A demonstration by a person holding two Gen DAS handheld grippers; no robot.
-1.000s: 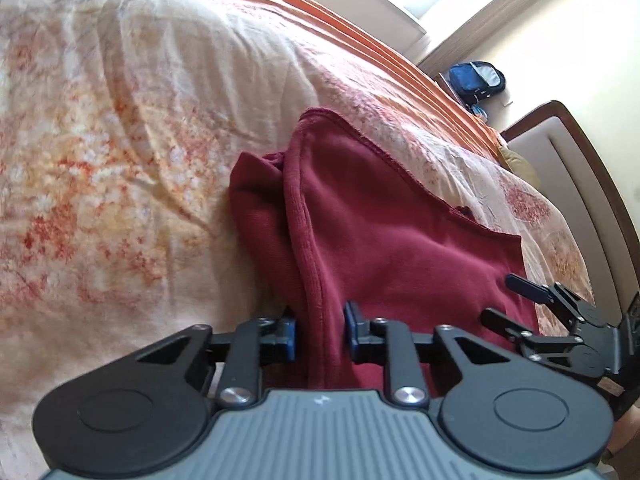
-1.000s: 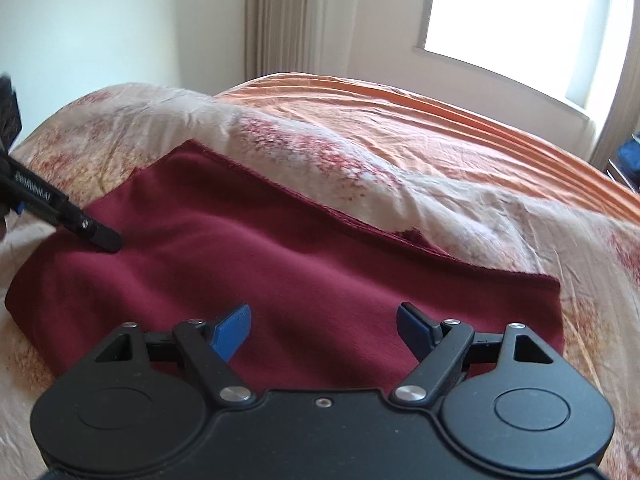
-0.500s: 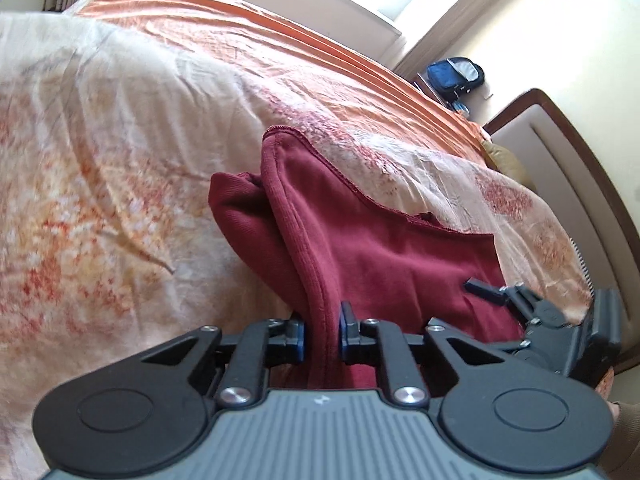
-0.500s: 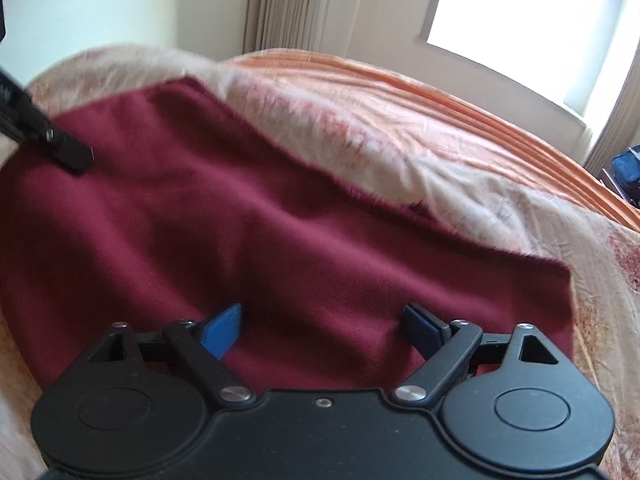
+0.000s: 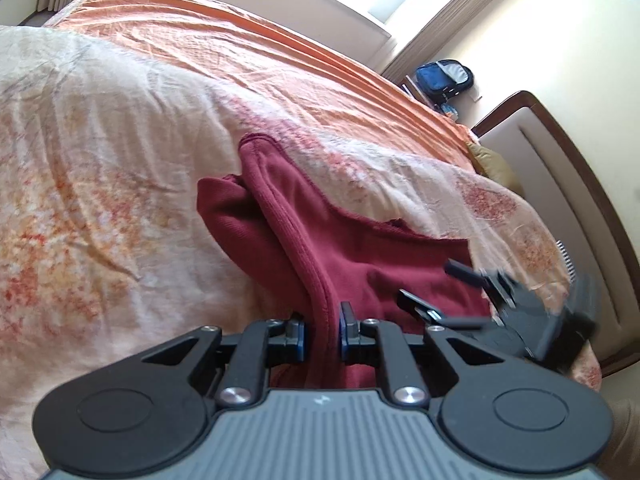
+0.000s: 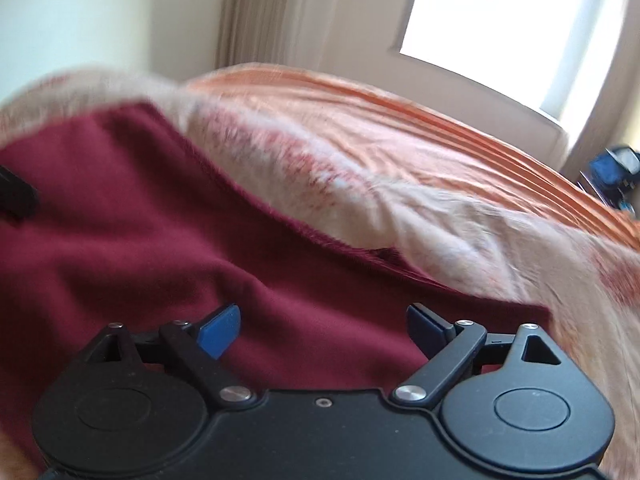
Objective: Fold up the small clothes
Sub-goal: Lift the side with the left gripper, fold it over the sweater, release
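Left gripper is clamped on the hem of the maroon garment; cloth below the pads is hidden by the gripper body. Right gripper is blurred, jaws wide & just been opening, nothing pinched, garment under it. Garment's long axis runs left-right across the floral bedspread; orange sheet, headboard & window beyond.

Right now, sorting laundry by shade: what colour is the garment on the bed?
Dark red knit garment; left wrist view.

Sunlit window, curtain, padded headboard
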